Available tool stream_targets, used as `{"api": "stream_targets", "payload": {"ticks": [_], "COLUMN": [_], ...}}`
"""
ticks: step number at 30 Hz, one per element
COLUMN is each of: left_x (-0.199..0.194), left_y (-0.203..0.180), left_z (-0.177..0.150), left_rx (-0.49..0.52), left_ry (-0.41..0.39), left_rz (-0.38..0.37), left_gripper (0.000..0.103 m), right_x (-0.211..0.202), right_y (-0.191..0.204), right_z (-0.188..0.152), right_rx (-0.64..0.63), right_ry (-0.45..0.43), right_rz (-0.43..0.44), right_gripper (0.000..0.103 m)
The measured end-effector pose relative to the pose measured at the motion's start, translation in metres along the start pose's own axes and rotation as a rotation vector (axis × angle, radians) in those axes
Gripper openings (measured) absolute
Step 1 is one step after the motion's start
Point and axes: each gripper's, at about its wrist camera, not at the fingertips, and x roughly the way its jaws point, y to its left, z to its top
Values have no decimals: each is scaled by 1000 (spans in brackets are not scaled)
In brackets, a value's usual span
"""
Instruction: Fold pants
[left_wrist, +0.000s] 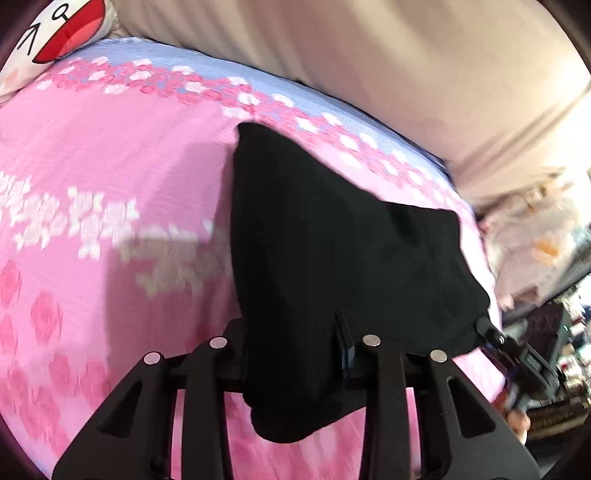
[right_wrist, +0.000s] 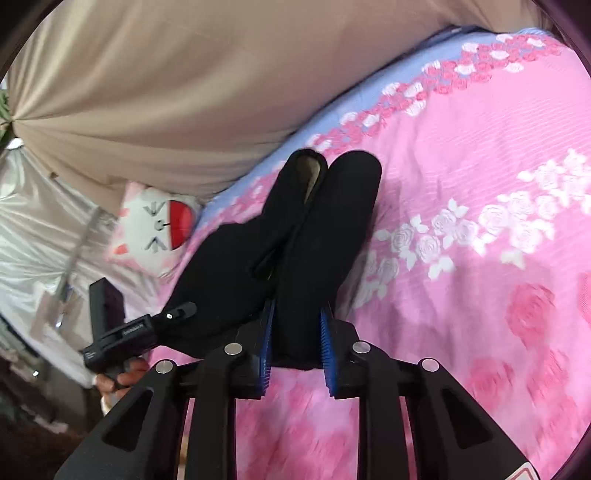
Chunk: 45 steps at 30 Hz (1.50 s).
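The black pants (left_wrist: 332, 236) lie partly lifted over a pink flowered bedspread (left_wrist: 110, 166). My left gripper (left_wrist: 295, 354) is shut on the near edge of the pants, and the cloth drapes over its fingers and hides the pads. In the right wrist view the pants (right_wrist: 295, 229) stretch away with two leg ends at the far side. My right gripper (right_wrist: 297, 332) has its blue pads (right_wrist: 267, 339) closed on a fold of the pants. The left gripper (right_wrist: 181, 310) shows there at the left, holding the other corner. The right gripper (left_wrist: 487, 328) shows in the left wrist view at the pants' right corner.
A beige curtain (left_wrist: 369, 48) hangs behind the bed. A white cat-face cushion (right_wrist: 155, 229) lies at the bed's far end and shows in the left wrist view (left_wrist: 55, 33). Cluttered furniture (left_wrist: 554, 350) stands off the bed's right edge.
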Motion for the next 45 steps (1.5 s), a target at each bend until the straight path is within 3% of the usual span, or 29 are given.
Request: {"api": "stream_targets", "payload": {"ticks": [2,5,7,9,11,14,16,19,20,22,23,24,26,27,32,35,37,41,45], "left_x": [4,19,2,-24,-46,-48,-20,43,63,107,120,114,107,110,107,108,108,107,107], "left_y": [0,12,17,8,-13,-46,-65,-61,-48,-12,5,12,17,19,28,18,10,5,4], "left_z": [-19,-39,-37,-25,-5,30,56,86,93,102,104,106,107,109,108,106,104,103,103], "left_rx": [7,-7,-57,-44,36,105,150,152,139,71,32,9,0,-4,-36,-18,17,58,62], "left_ry": [59,101,84,0,-120,-228,-246,-171,-138,-57,-23,-44,-103,-84,-77,-80,-92,-105,-107], "left_rz": [-2,72,45,57,113,160,196,336,384,509,493,456,577,602,547,569,593,635,645], "left_gripper": [39,51,49,49,53,74,84,83,83,84,87,87,88,88,88,87,87,87,87], "right_x": [-8,8,-8,-34,-38,-7,30,85,102,125,124,121,119,118,121,109,87,55,56], "right_y": [1,-24,-36,-20,6,52,76,85,73,46,31,24,24,25,35,29,43,56,63], "right_z": [-14,-39,-41,-29,-13,15,28,44,50,53,54,56,55,54,52,56,53,39,10], "right_rx": [-25,-7,99,49,-60,-186,-282,-335,-324,-271,-224,-189,-205,-200,-251,-139,-185,-219,-285], "right_ry": [32,120,62,-82,-138,-108,-67,1,16,58,45,46,44,46,29,36,-17,-55,0], "right_rz": [-64,-224,-184,-217,-221,-121,-120,-161,-244,-296,-224,-180,-177,-179,-229,-150,-185,-198,-190], "right_gripper": [25,39,39,36,11,8,8,8,0,0,0,0,0,0,0,0,12,12,12]}}
